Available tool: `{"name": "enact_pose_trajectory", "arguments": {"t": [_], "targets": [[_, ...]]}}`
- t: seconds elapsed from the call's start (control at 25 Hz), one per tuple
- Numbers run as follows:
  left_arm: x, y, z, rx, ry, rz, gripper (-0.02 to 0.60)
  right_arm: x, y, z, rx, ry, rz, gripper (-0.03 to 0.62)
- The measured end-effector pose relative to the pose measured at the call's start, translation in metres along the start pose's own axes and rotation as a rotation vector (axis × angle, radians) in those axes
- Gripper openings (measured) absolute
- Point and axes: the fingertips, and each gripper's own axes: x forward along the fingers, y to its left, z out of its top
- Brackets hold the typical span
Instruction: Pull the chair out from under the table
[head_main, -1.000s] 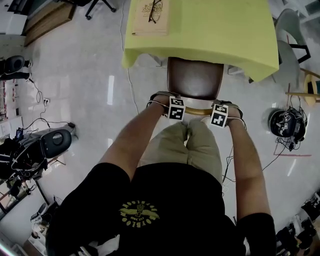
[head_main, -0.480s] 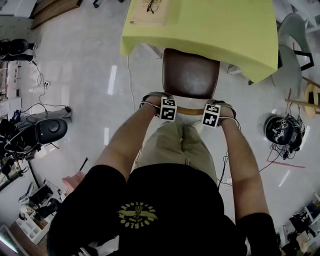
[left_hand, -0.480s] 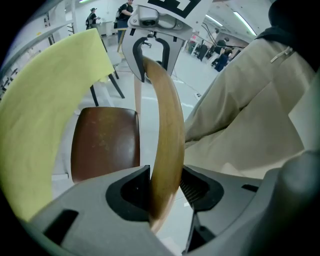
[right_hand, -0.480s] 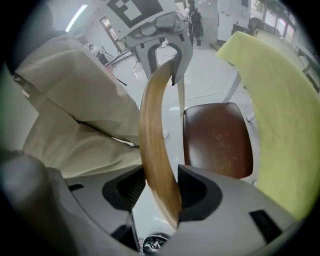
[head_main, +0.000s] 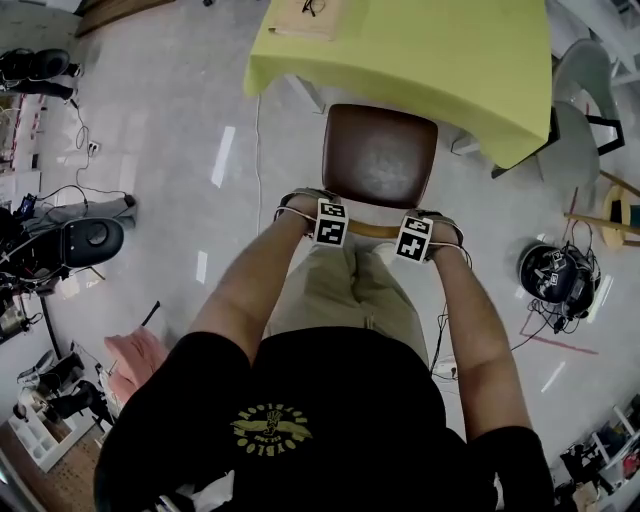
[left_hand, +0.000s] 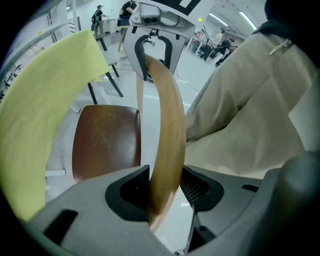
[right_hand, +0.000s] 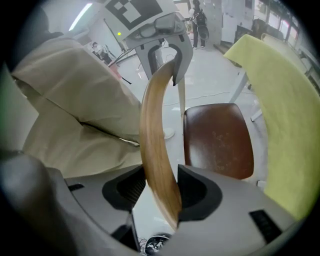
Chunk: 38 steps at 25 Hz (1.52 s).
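Wooden chair backrest (left_hand: 166, 120) seemingly pinched in left gripper (left_hand: 165, 194) fingers (left_hand: 131, 194), also right gripper (right_hand: 159, 194) fingers (right_hand: 199, 196)

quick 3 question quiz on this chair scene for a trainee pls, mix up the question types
1. True or false: the left gripper is empty.
2. What do the left gripper and the right gripper both clamp? A) the wooden backrest B) a table leg C) the yellow-green cloth
3. What colour is the seat of the chair?

Key:
1. False. Its jaws are shut on the backrest.
2. A
3. Brown
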Motion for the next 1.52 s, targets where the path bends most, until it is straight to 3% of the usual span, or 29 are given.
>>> {"name": "enact_pose_trajectory", "arguments": {"t": [0.52, 0.72, 0.92, 1.04, 1.28, 1.52], "targets": [[0.01, -0.046, 0.001, 0.033, 0.001, -0.025, 0.176, 0.012, 0.051, 0.004, 0.035, -0.01, 0.037, 0.189], [0.007, -0.045, 0.001, 0.026, -0.054, 0.024, 0.179, 0.012, 0.05, 0.006, 0.075, -0.028, -0.023, 0.197], [-0.016, -0.046, 0.009, -0.06, -0.205, 0.079, 0.188, -0.007, 0.05, 0.011, 0.213, -0.155, -0.13, 0.212], [-0.044, -0.041, 0.018, -0.13, -0.344, 0.139, 0.186, -0.033, 0.046, 0.013, 0.303, -0.292, -0.208, 0.208], [-0.139, -0.005, 0.032, -0.402, -0.71, 0.338, 0.097, -0.132, 0.021, 0.033, 0.561, -0.685, -0.415, 0.125], [-0.233, 0.014, 0.042, -0.495, -0.933, 0.483, 0.033, -0.222, 0.009, 0.052, 0.629, -0.888, -0.576, 0.038]]}}
